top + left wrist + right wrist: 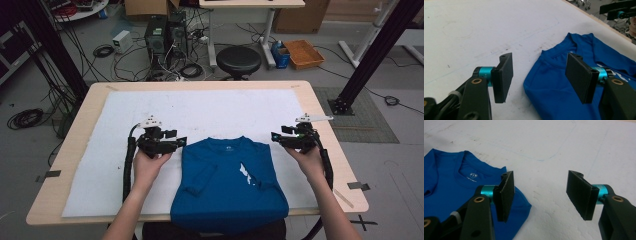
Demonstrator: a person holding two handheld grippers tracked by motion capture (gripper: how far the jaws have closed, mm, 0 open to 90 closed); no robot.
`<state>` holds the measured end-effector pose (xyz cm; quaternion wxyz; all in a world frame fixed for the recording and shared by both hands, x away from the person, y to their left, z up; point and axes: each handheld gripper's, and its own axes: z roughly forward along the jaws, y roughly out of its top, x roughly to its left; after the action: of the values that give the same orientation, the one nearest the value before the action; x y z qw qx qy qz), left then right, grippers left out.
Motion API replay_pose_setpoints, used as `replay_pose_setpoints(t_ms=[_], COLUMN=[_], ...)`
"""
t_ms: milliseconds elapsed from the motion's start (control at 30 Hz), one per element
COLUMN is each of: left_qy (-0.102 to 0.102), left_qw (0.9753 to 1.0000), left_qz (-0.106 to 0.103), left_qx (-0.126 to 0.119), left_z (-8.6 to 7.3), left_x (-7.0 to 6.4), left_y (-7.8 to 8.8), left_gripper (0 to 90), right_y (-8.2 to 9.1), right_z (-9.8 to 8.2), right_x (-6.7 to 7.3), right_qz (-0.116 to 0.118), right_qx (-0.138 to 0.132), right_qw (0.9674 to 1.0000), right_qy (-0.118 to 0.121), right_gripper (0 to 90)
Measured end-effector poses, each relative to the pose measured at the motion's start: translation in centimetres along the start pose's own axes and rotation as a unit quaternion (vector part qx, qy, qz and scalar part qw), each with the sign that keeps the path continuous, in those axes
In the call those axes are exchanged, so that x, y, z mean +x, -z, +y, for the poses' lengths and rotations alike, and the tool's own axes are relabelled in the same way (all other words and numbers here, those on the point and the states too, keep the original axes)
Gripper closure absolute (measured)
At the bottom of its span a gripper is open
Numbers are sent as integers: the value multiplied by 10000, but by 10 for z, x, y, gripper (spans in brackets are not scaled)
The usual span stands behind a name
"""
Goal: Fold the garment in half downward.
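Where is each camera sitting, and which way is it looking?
High view: above the person's side, looking forward and down on the table; forearms, left gripper and right gripper show.
Left gripper view: rides the left gripper, looking along its open jaws at the blue shirt's shoulder.
Right gripper view: rides the right gripper, looking along its open jaws over the white cloth.
Shared: all three show the blue shirt and white cloth.

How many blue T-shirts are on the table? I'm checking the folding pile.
1: a blue cotton T-shirt with sleeves folded in, at the near edge of the white-covered table, between both grippers.
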<state>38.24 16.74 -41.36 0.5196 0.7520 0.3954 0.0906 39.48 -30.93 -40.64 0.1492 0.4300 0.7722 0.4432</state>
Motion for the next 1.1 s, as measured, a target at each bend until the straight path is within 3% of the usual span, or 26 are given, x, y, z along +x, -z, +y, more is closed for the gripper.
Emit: replay_pose_setpoints(t_ms=[233,400,533,700,800,867,1100], left_qy=[-210,-228,-267,-405,-567,-686,-808], left_qw=[9995,9988,9978,9949,9916,9883,9867], left_qz=[118,-32,-22,-1,-12,92,321], left_qx=[183,426,602,929,1162,1355,1371], left_z=[2,-2,-4,-1,-1,-3,-2], left_x=[6,4,2,-4,-9,-13,-16], left_y=[-22,-38,-45,-59,-68,-74,-74], left_gripper=[460,539,573,575,572,573,657], right_y=[-20,-36,-49,-61,-63,-66,-68], right_z=[0,1,-1,-4,-3,-3,-4], right_x=[8,10,11,17,20,22,24], right_qz=[224,301,387,379,395,386,227], right_qx=[290,487,690,877,880,939,976], right_qw=[9993,9983,9968,9952,9951,9945,9936], right_qy=[110,99,61,188,234,266,517], right_gripper=[453,524,556,558,558,577,720])
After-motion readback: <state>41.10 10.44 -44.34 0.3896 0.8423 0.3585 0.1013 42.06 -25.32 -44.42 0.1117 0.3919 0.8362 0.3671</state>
